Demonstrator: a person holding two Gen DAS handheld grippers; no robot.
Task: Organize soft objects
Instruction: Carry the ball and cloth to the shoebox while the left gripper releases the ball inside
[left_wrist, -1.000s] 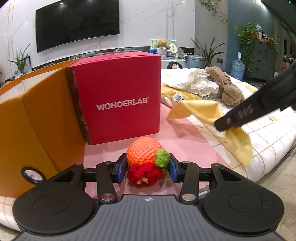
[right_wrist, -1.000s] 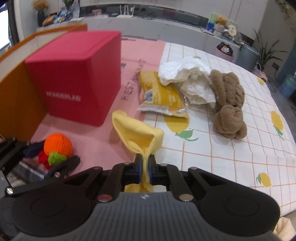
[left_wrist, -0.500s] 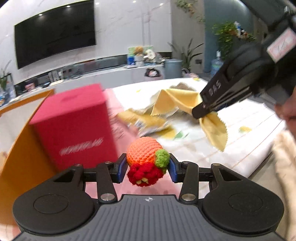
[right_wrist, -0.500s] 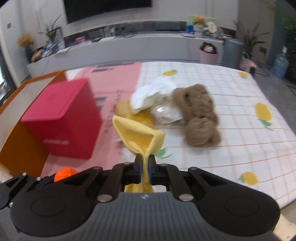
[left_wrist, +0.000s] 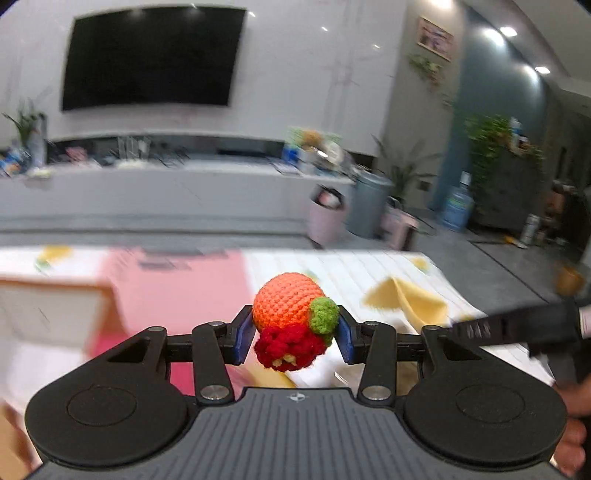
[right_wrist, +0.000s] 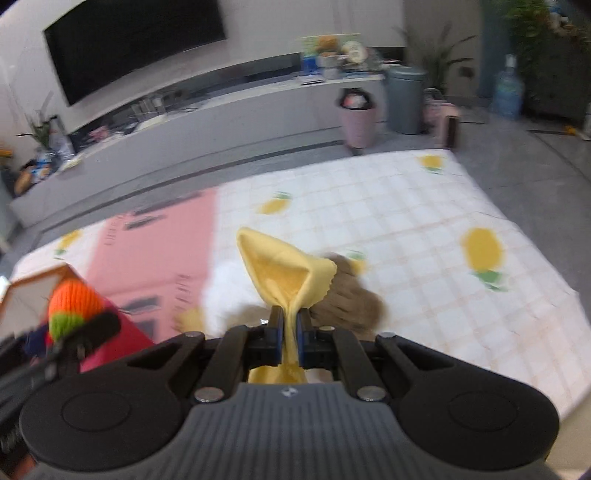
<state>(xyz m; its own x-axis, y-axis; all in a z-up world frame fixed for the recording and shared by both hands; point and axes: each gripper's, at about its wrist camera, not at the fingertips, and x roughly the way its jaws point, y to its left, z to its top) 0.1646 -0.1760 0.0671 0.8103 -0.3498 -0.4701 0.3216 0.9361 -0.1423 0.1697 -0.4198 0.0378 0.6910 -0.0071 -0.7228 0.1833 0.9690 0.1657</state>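
Left wrist view: the background is smeared by motion blur, and the tabletop below the gripper reads only as patches of colour. A pink mat (left_wrist: 177, 291) and a white checked cloth with yellow fruit prints (left_wrist: 354, 273) can be made out. A pale box edge at the left is too blurred to identify. The gripper housing covers the lower third of the frame. At the lower right edge part of a person's hand (left_wrist: 572, 439) is cut off by the frame.

The left gripper (left_wrist: 295, 334) holds a crocheted toy (left_wrist: 291, 317), orange above, red below, with a green tuft. Its blue pads (left_wrist: 244, 334) press on both sides, the fingers standing about half apart around it. The toy is raised clear of the table.

Right wrist view: also blurred. The right gripper (right_wrist: 290, 336) has its fingers almost together, pinching a yellow cloth (right_wrist: 286, 269). The cloth fans upward from the pads, and its lower end disappears behind the housing. It hangs above the table, in front of a brown plush item (right_wrist: 351, 299) and something white (right_wrist: 225, 291), both half hidden and indistinct. At the left the red box (right_wrist: 122, 332) is partly covered by the left gripper and the toy. In the left wrist view the right gripper enters from the right with the cloth at its tip.
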